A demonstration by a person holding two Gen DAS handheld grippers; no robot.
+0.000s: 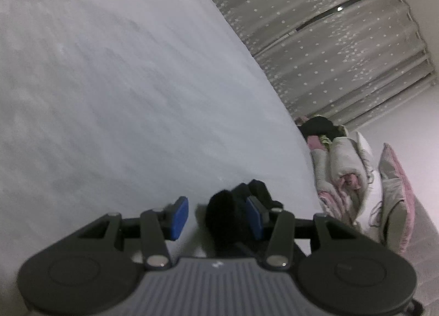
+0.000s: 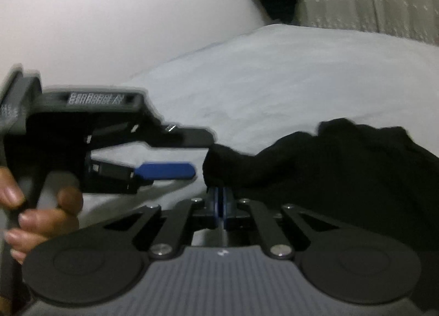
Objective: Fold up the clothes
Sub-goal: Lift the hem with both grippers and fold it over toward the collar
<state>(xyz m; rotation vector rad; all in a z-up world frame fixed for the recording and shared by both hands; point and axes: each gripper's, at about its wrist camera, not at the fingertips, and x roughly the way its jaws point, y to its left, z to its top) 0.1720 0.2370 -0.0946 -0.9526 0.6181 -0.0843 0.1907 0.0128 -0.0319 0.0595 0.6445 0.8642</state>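
Right tongs (image 2: 221, 200) are pinched shut at the black garment's (image 2: 343, 162) edge; left tongs (image 1: 216, 218) gape half-open beside it. Still bunched on the bed (image 2: 274, 74), so folding looks barely begun.

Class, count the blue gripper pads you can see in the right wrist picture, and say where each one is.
3: two pressed together on the right gripper at the black garment; one on the left gripper. Its other pad is hidden.

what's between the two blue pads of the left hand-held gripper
In the left wrist view, a bunched end of the black garment sits between its pads, nearer the right one.
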